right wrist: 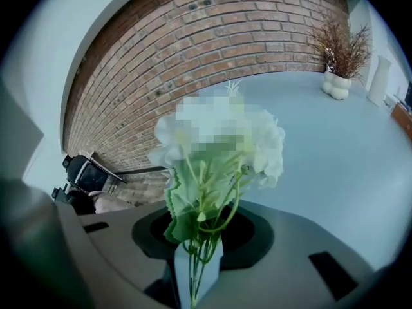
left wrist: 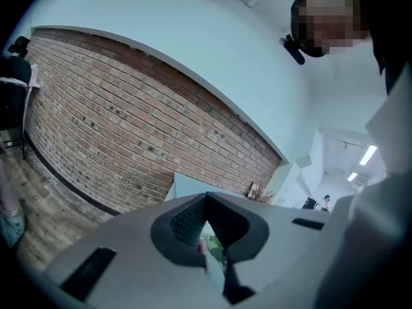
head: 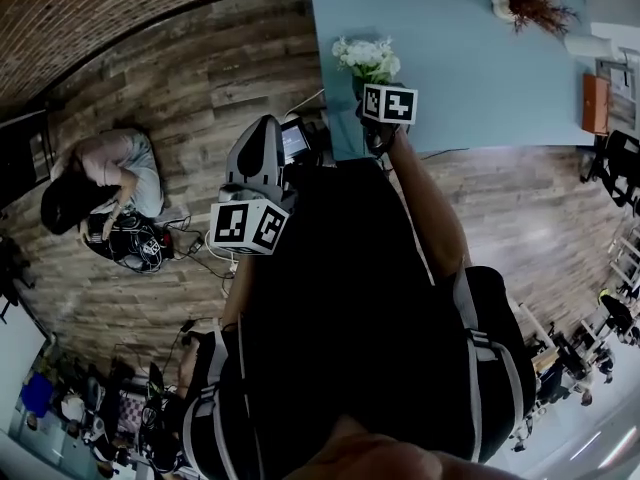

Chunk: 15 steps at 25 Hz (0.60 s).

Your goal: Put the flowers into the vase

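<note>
A bunch of white flowers (head: 366, 56) with green stems sits at the front left corner of the light blue table (head: 480, 78). My right gripper (head: 365, 86) reaches down to it from the table's near edge. In the right gripper view the flowers (right wrist: 219, 140) fill the middle and their stems run down between the jaws. The right gripper (right wrist: 196, 262) is open: its jaws stand close on either side of the stems, and slivers of table still show beside them. My left gripper (head: 262, 128) hangs over the wooden floor left of the table. The left gripper (left wrist: 206, 201) is shut and holds nothing.
A white vase with dry brown twigs (head: 505, 3) stands at the table's far right, also in the right gripper view (right wrist: 338, 85). An orange-brown box (head: 596, 103) lies at the right edge. A person (head: 100, 183) crouches on the floor by cables. A brick wall (left wrist: 129, 127) runs behind.
</note>
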{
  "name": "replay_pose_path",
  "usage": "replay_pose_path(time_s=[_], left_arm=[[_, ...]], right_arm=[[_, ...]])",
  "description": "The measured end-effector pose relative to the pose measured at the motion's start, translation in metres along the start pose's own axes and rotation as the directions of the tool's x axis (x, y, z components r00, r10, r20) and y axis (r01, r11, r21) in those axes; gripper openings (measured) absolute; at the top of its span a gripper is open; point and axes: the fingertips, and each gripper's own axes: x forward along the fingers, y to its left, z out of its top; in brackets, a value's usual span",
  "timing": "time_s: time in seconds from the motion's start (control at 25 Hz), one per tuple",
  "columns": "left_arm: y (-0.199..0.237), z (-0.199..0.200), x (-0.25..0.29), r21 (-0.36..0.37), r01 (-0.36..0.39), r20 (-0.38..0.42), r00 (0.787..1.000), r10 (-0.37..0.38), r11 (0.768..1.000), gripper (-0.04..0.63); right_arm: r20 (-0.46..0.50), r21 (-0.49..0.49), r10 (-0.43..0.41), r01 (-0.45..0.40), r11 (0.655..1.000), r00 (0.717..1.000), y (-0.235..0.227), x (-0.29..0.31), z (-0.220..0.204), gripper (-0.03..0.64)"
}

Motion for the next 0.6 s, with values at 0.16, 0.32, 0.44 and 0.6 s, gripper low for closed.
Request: replay_pose_path(time_s=[0.16, 0.32, 0.44, 0.6], left_arm=[[-0.001, -0.001, 0.004, 0.004, 0.007, -0.008, 1.000, -0.007, 1.000, 0.024], [-0.004, 0.000, 0.012, 0.009, 0.024, -0.012, 1.000, -0.024, 1.000, 0.025], [-0.003, 0.000, 0.015, 0.015, 0.036, -0.014, 0.999, -0.035, 0.999, 0.023], [0.001, 0.002, 0.012, 0.021, 0.049, -0.021, 0.999, -0.049, 0.999, 0.023]], right_arm=[[0.097, 0.041, 0.061, -0.065, 0.997, 0.993, 0.007, -0.024, 0.017, 0.137], [0.236, 0.058, 0.114, -0.131, 0.990, 0.965, 0.019, -0.054, 0.047, 0.137], [0.357, 0.035, 0.165, -0.190, 0.981, 0.920, 0.038, -0.076, 0.074, 0.137], [0.517, -0.034, 0.227, -0.245, 0.969, 0.825, 0.072, -0.117, 0.109, 0.137]])
